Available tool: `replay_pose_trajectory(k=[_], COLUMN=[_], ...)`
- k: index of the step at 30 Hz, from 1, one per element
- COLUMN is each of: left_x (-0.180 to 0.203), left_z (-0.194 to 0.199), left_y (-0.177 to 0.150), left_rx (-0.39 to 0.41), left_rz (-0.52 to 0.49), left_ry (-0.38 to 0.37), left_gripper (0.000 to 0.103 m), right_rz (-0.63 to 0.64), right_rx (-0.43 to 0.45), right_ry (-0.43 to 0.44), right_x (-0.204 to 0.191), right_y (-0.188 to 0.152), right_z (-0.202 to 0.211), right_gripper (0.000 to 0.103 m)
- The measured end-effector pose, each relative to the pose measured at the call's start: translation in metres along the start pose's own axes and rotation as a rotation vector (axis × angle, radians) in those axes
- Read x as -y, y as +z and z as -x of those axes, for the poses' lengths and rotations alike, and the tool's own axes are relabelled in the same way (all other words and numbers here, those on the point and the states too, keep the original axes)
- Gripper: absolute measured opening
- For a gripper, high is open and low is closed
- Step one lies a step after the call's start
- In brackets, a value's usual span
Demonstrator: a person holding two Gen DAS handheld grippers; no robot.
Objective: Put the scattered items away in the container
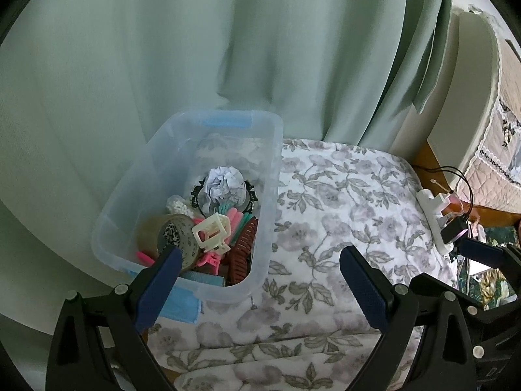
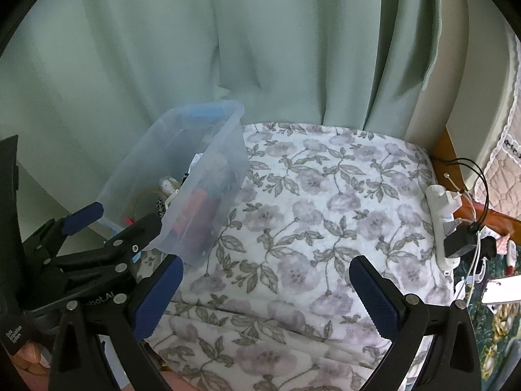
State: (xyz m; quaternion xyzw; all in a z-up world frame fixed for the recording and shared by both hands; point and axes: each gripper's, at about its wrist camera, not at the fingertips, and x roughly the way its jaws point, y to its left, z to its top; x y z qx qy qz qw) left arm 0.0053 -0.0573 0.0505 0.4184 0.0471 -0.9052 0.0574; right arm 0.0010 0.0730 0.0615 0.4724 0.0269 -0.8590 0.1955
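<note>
Where the pale green curtain (image 1: 195,65) hangs as a backdrop, a floral-patterned blanket (image 1: 342,195) covers the supporting surface from its far edge to its near edge. No loose items are seen lying on the blanket in either view.

At the far left corner of the blanket stands the clear plastic container (image 1: 270,176), upright, with its far wall against the curtain and a blue latch at each end. All visible task items lie inside it. A roll of tape (image 1: 176,234) sits at the near left of the bin, with a cream claw clip (image 1: 213,233) just beside it. A brown hair clip (image 1: 242,254) lies along the right wall, and a pink clip (image 1: 208,260) sits at the near end. A crumpled paper ball (image 1: 224,184) rests toward the middle, on a black-rimmed object that cannot be identified. A bundle of cotton swabs (image 1: 177,207) lies by the left wall.

Along the right edge of the blanket lies a white power strip (image 2: 439,221) carrying a black plug adapter (image 2: 460,241).

Left gripper (image 1: 260,264): jaws spread wide, nothing held, positioned over the near end of the container. Right gripper (image 2: 267,277): jaws likewise spread wide, nothing held, over bare blanket to the right of the container.
</note>
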Motion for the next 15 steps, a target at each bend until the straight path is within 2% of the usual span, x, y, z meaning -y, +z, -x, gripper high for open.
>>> replay_pose_trajectory(k=[15], left_x=[0.0042], left_z=[0.0026], left_y=[-0.0007], left_rx=[0.011], left_rz=[-0.017], left_ry=[0.007], left_gripper=[0.098], right_rz=[-0.025], right_rx=[-0.001], right_ry=[-0.007], right_x=[0.0003], right_y=[-0.0022], right_z=[-0.0014], right_gripper=[0.103])
